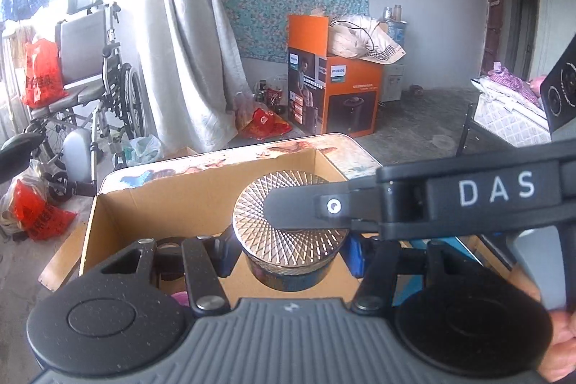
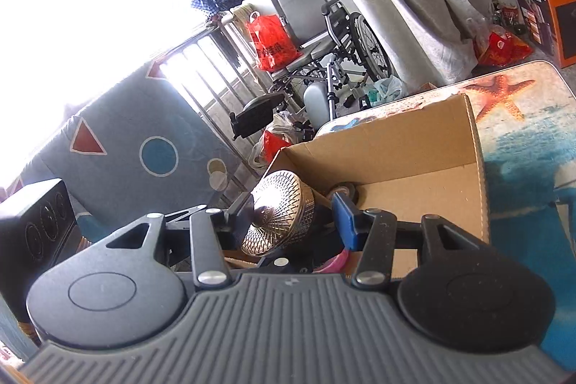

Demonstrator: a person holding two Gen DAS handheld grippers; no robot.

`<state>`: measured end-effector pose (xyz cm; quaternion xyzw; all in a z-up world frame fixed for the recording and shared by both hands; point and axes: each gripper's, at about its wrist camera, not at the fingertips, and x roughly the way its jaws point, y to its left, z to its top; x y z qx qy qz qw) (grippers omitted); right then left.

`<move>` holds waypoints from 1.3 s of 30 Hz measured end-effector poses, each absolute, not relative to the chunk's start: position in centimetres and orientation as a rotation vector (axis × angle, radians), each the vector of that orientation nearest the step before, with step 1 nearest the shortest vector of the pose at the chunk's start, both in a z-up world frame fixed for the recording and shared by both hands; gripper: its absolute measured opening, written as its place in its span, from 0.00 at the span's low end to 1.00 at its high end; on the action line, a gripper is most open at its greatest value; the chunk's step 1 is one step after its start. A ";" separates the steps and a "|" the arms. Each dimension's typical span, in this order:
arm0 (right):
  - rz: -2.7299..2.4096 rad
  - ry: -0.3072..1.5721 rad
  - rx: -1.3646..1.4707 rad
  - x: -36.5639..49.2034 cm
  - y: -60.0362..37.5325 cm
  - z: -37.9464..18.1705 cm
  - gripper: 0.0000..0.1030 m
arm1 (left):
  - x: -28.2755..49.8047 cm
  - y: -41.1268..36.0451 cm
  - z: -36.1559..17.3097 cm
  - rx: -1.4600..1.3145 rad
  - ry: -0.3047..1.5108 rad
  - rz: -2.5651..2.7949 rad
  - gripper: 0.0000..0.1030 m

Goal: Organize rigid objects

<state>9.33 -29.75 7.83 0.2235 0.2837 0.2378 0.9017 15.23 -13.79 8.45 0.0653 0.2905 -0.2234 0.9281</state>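
cluttered room, wheelchair (image 1: 90,74) by the curtain; on the starfish-print table (image 2: 518,117) stands an open cardboard box (image 1: 172,200). over that box, the round tin (image 1: 289,233) with its patterned lid sits clamped between the fingers of the left claw (image 1: 288,254), axis upright in the left view. the right claw (image 2: 284,222) straddles the same tin with fingers apart, one finger lying across the lid. inside the box, something pink and a dark roll lie below; the box walls stand close around.
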 end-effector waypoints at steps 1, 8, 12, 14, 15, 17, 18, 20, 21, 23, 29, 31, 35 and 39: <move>0.501 0.603 0.452 10.9 -29.6 8.2 0.46 | 16.7 -13.6 8.4 0.115 0.619 -0.447 0.55; 0.506 0.798 0.399 22.3 -28.4 7.1 0.46 | 27.0 -11.6 5.0 -0.053 0.904 -0.391 0.55; 0.488 0.901 0.400 26.8 -27.9 4.6 0.46 | 30.0 -12.1 2.5 -0.046 0.992 -0.338 0.55; 0.481 0.948 0.421 28.6 -27.9 3.1 0.46 | 31.4 -12.1 1.4 -0.054 1.029 -0.323 0.55; 0.480 0.964 0.420 29.3 -27.8 2.5 0.46 | 31.8 -12.2 1.1 -0.059 1.046 -0.318 0.55; 0.469 0.997 0.414 30.6 -27.2 1.1 0.46 | 32.8 -12.4 0.3 -0.066 1.079 -0.306 0.55; 0.467 1.006 0.406 31.1 -27.1 0.7 0.46 | 33.3 -13.0 0.0 -0.058 1.091 -0.297 0.55; 0.463 1.029 0.402 32.1 -27.1 -0.3 0.46 | 34.0 -13.4 -0.5 -0.049 1.113 -0.281 0.55; 0.462 1.039 0.407 32.7 -27.3 -0.8 0.46 | 34.3 -13.6 -0.7 -0.048 1.122 -0.275 0.56; 0.456 1.052 0.422 33.3 -27.6 -1.4 0.46 | 34.9 -14.0 -1.1 -0.046 1.130 -0.266 0.55; 0.446 1.062 0.460 34.5 -28.3 -3.0 0.47 | 35.6 -14.5 -1.8 -0.057 1.138 -0.241 0.64; 0.452 1.051 0.467 34.5 -28.3 -2.9 0.48 | 35.4 -14.3 -1.5 -0.066 1.123 -0.228 0.67; 0.470 1.011 0.476 34.1 -28.3 -1.9 0.48 | 34.5 -13.8 -0.1 -0.095 1.090 -0.229 0.75; 0.489 0.943 0.487 32.3 -28.6 0.5 0.48 | 32.1 -13.3 2.1 -0.108 1.039 -0.272 0.84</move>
